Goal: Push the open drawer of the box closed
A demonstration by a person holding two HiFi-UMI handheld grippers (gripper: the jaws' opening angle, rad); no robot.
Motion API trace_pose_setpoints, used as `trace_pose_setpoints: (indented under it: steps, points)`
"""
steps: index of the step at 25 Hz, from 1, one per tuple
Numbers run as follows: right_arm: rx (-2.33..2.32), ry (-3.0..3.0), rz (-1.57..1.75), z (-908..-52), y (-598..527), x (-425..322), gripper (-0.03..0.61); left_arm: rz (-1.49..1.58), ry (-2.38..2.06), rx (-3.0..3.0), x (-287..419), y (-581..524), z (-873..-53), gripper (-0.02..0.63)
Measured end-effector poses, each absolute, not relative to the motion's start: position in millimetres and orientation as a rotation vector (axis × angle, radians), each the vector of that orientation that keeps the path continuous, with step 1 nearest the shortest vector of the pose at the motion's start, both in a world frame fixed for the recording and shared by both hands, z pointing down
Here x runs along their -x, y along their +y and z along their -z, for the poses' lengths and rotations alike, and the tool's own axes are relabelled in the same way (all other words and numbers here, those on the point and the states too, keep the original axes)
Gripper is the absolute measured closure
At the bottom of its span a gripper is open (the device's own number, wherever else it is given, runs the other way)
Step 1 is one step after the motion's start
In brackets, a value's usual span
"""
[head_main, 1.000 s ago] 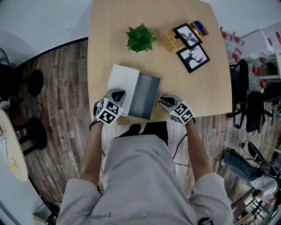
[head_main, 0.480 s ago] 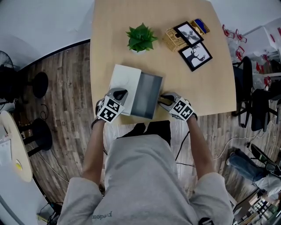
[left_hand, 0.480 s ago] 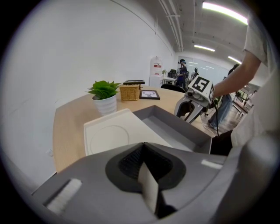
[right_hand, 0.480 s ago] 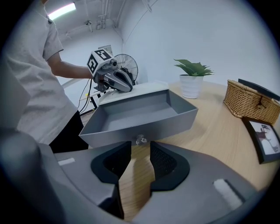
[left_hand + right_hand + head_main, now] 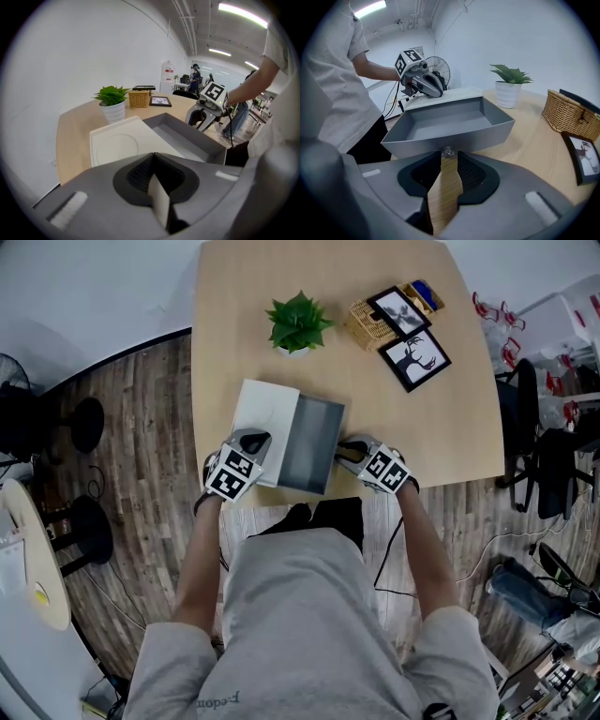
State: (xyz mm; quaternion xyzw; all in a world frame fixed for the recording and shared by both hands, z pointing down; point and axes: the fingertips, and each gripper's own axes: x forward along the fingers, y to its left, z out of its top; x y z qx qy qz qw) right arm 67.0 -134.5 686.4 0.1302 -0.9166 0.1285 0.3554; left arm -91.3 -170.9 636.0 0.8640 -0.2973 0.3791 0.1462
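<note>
The left gripper (image 5: 251,440) is sitting at the near corner of the white box (image 5: 267,413), and its jaws are pressing together with nothing between them. The right gripper (image 5: 345,452) is pointing at the gray drawer (image 5: 314,442). Its jaws are standing a little apart, with the drawer's small knob (image 5: 448,151) right at their tips. The drawer is sticking far out of the box on the table (image 5: 422,427). 1 green plant (image 5: 298,322) is standing farther back.

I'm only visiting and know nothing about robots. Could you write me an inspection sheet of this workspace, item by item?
Surface: light wooden table.
Job's things: flat white box, its grey drawer pulled out to the right.
Clutter: green potted plant, wicker basket, two black-framed pictures at the far side.
Grippers: left tongs shut, at the box's near left corner; right tongs slightly apart, at the drawer's small knob.
Cables: black cable below the right forearm.
Surroundings: wood-plank floor, black office chairs, black stools.
</note>
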Motion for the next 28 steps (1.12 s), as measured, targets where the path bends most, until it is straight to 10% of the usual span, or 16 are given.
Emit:
trace_pose_setpoints:
  steps: [28]
  points:
    - [-0.321, -2.390, -0.332, -674.6, -135.0, -61.8, 0.505, -1.089, -0.855, -2.490, 90.7, -170.9, -634.5, 0.560]
